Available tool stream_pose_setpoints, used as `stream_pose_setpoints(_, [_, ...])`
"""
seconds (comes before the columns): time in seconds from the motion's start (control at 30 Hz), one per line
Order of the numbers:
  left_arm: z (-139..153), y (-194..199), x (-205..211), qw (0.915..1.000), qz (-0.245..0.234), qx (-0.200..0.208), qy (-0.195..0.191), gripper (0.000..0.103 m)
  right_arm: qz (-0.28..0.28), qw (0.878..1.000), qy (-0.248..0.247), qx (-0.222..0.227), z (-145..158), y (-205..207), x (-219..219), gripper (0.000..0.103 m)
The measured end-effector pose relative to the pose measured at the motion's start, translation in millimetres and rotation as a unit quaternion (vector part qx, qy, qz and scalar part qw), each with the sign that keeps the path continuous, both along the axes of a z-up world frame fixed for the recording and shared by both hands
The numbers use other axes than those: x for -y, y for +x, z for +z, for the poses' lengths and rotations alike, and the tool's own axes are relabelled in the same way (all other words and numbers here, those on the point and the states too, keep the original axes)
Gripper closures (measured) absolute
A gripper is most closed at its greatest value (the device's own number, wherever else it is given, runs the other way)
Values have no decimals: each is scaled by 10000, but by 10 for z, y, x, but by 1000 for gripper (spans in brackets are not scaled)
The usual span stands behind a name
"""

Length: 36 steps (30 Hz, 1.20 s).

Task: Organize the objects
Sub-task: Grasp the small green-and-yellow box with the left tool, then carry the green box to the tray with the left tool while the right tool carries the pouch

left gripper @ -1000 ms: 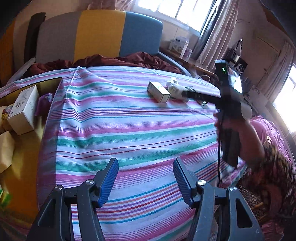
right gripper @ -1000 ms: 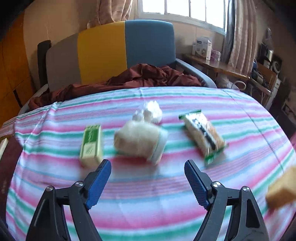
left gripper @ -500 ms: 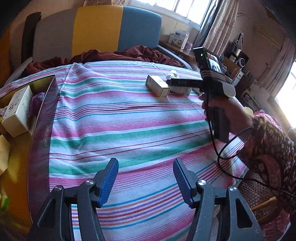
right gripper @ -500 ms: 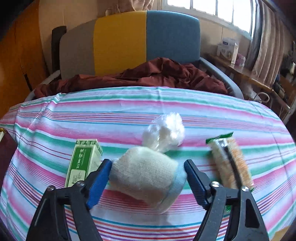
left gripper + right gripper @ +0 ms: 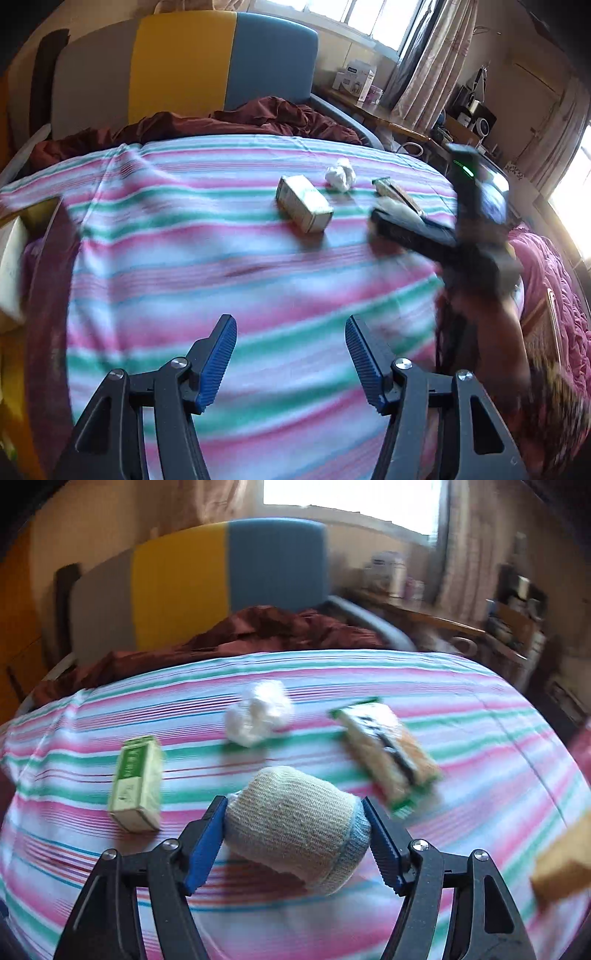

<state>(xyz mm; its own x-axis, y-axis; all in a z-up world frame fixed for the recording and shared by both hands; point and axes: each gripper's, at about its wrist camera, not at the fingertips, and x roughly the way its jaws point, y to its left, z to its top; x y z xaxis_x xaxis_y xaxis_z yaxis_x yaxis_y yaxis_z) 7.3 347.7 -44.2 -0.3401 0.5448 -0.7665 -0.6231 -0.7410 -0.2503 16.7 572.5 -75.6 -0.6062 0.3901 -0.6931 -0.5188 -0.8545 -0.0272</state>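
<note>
The right gripper (image 5: pixel 293 834) has just been closing its blue pads onto a rolled beige knit sock with a pale blue cuff (image 5: pixel 295 825), which lies on the pink, green and white striped cloth (image 5: pixel 461 709) between a small green-and-cream carton (image 5: pixel 136 784) and a green-edged snack packet (image 5: pixel 388 751). A crumpled white tissue (image 5: pixel 258 712) lies just behind. The left gripper (image 5: pixel 291 360) hangs spread over bare cloth nearer the front edge.

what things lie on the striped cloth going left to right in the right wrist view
green and white box → crumpled white wad, farther back → knitted beige roll, between the right hand-held gripper fingers → green-edged snack packet → tan block at the right edge
</note>
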Motion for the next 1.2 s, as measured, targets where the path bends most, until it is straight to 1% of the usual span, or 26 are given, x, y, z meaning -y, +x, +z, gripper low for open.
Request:
stream_pose_setpoints(0.07, [0, -132, -146, 10000, 44, -36, -35, 41, -267, 9996, 36, -71, 5, 103, -15, 31])
stream_pose_setpoints(0.17, [-25, -372, -408, 9998, 174, 39, -34, 41, -543, 9985, -12, -122, -5, 198, -57, 31])
stream_pose_setpoints(0.23, [-39, -507, -611, 9997, 220, -45, -47, 37, -707, 9973, -127, -165, -25, 247, -119, 31])
stream_pose_setpoints(0.3, [-85, -650, -790, 9994, 334, -11, -116, 37, -739, 9969, -174, -189, -31, 259, -142, 30])
stream_pose_setpoints(0.33, [-112, -715, -873, 9994, 340, -3, -113, 37, -740, 9970, -131, -178, -29, 253, -132, 30])
stream_pose_setpoints(0.4, [-188, -836, -1007, 9987, 458, 61, -233, 37, -752, 9971, -23, -131, -28, 242, -90, 30])
stream_pose_setpoints(0.47, [-252, -915, -1077, 9983, 514, 166, -205, 37, -758, 9971, 21, -114, -30, 240, -83, 30])
stream_pose_setpoints(0.53, [-298, -979, -1129, 9982, 542, 220, -156, 34, -781, 9969, 8, -132, -33, 251, -88, 30])
stream_pose_setpoints(0.57, [-313, -990, -1155, 9983, 522, 208, -167, 34, -790, 9968, -8, -147, -34, 257, -94, 30])
stream_pose_setpoints(0.63, [-359, -991, -1216, 9975, 538, 28, -458, 36, -795, 9967, -41, -173, -39, 270, -102, 30])
stream_pose_setpoints(0.67, [-383, -988, -1226, 9971, 546, -57, -524, 36, -800, 9966, -36, -181, -40, 274, -102, 30])
stream_pose_setpoints(0.7, [-383, -976, -1232, 9973, 509, -175, -509, 36, -796, 9967, -26, -178, -40, 267, -97, 30])
stream_pose_setpoints(0.77, [-401, -953, -1237, 9962, 455, -421, -604, 45, -798, 9967, 10, -166, -42, 263, -83, 30])
stream_pose_setpoints(0.8, [-411, -954, -1227, 9958, 474, -480, -625, 52, -799, 9967, 43, -154, -44, 260, -70, 30])
stream_pose_setpoints(0.83, [-410, -957, -1200, 9958, 503, -497, -584, 58, -802, 9966, 69, -146, -45, 257, -61, 30])
stream_pose_setpoints(0.9, [-417, -965, -1132, 9970, 503, -440, -378, 65, -806, 9966, 117, -122, -47, 249, -48, 30])
stream_pose_setpoints(1.03, [-421, -905, -1089, 9972, 378, -549, -340, 70, -805, 9965, 221, -76, -58, 236, -22, 30])
stream_pose_setpoints(1.2, [-410, -851, -1044, 9981, 138, -539, -254, 71, -811, 9965, 199, -78, -58, 236, -31, 30])
